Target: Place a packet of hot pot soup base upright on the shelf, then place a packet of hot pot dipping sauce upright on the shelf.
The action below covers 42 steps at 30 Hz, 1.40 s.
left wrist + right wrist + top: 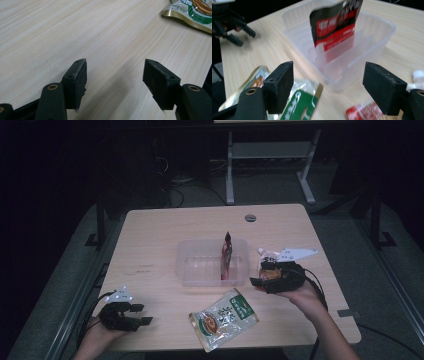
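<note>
Nearest the lens, two black jaws of the right gripper (328, 82), spread wide, nothing between them: released. Just beyond and below, the green snack pouch (294, 100) flat on the wooden table (242, 62), and a red-and-white sachet (364, 112) lying close under the right-hand jaw. Farther out, the clear plastic bin (367, 52) with ribbed slots, one red-and-black packet (335, 27) standing upright in it. Seen from above, that packet (226, 255) toward the right half of the bin (190, 265), the right gripper (265, 280) just beside the bin's right wall, the green pouch (223, 319) near the table's front edge, well apart from the bin.

Left gripper (115, 75) likewise wide and empty, hovering low over bare wood at the front left corner (134, 315), a corner of the green pouch (190, 12) farther off.

Progress, by judgement: about a third done. One packet filed upright; green pouch and red sachet apparently left to pick up and slot in.

Count: one bin, one packet inside, one green pouch outside, one red sachet outside, plus something white (267, 254) beside the bin, too small to tell. Two grippers, both empty.
</note>
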Motion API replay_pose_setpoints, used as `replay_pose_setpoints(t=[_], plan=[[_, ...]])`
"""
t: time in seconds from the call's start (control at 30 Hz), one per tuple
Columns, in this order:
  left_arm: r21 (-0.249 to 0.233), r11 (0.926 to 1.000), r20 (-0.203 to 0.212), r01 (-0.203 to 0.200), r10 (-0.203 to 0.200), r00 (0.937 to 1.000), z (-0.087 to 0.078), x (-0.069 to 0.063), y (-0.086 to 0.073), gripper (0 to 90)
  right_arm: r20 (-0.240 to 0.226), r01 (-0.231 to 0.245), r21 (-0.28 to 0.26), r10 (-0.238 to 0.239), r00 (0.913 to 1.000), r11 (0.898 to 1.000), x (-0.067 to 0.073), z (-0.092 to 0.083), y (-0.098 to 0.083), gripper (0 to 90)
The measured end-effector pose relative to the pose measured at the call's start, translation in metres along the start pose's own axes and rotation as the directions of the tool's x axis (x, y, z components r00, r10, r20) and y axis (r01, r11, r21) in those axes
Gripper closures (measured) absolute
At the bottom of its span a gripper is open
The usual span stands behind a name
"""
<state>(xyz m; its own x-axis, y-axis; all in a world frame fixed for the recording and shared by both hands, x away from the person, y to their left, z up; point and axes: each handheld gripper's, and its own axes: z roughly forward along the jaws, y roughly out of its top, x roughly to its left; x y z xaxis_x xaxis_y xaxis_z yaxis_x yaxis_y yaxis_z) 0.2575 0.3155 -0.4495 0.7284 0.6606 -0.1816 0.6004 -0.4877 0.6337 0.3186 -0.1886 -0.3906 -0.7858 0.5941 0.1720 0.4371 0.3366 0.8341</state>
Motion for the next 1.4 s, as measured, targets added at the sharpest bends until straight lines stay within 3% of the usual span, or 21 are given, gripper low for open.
replay_pose_setpoints(t=[0.23,0.3,0.57,0.77,0.93,1.07,1.2,1.27,1.4], plan=[[-0.007,1.0,0.014,-0.002,0.002,0.9999,0.001,-0.004,0.002,35.4,0.005,-0.02,0.017,0.02,0.9998,1.0,0.003,-0.01,-0.017,24.4],[0.002,0.9996,0.016,-0.028,0.028,0.9995,0.002,-0.005,0.003,35.5,0.007,-0.02,0.028,0.02,0.9998,0.999,0.004,-0.011,-0.023,24.4],[0.001,0.9989,0.037,-0.047,0.047,0.9982,0.006,-0.018,0.012,36.5,0.025,-0.028,0.103,0.025,0.9994,0.994,0.009,-0.019,-0.054,24.4],[-0.031,0.9943,0.082,-0.102,0.104,0.9911,0.013,-0.04,0.028,50.5,0.036,-0.042,0.13,0.038,0.9986,0.991,0.011,-0.026,-0.07,24.3],[-0.034,0.9839,0.168,-0.175,0.178,0.9694,0.027,-0.06,0.045,73.6,0.056,-0.063,0.13,0.056,0.9969,0.99,0.009,-0.022,-0.07,24.3],[-0.02,0.9746,0.226,-0.223,0.222,0.9484,0.041,-0.073,0.057,87.7,0.069,-0.033,0.144,0.023,0.9974,0.989,0.011,-0.017,-0.07,23.6],[-0.026,0.9707,0.259,-0.239,0.237,0.9364,0.052,-0.083,0.065,89.6,0.071,-0.027,0.149,0.017,0.9973,0.989,0.014,-0.016,-0.07,22.9],[-0.023,0.9615,0.274,-0.274,0.269,0.9234,0.057,-0.088,0.07,89.6,0.068,-0.017,0.146,0.007,0.9976,0.989,0.014,-0.016,-0.071,22.9],[-0.004,0.9583,0.299,-0.286,0.274,0.914,0.071,-0.1,0.075,89.6,0.083,-0.024,0.135,0.012,0.9964,0.991,0.013,-0.017,-0.071,22.9]])
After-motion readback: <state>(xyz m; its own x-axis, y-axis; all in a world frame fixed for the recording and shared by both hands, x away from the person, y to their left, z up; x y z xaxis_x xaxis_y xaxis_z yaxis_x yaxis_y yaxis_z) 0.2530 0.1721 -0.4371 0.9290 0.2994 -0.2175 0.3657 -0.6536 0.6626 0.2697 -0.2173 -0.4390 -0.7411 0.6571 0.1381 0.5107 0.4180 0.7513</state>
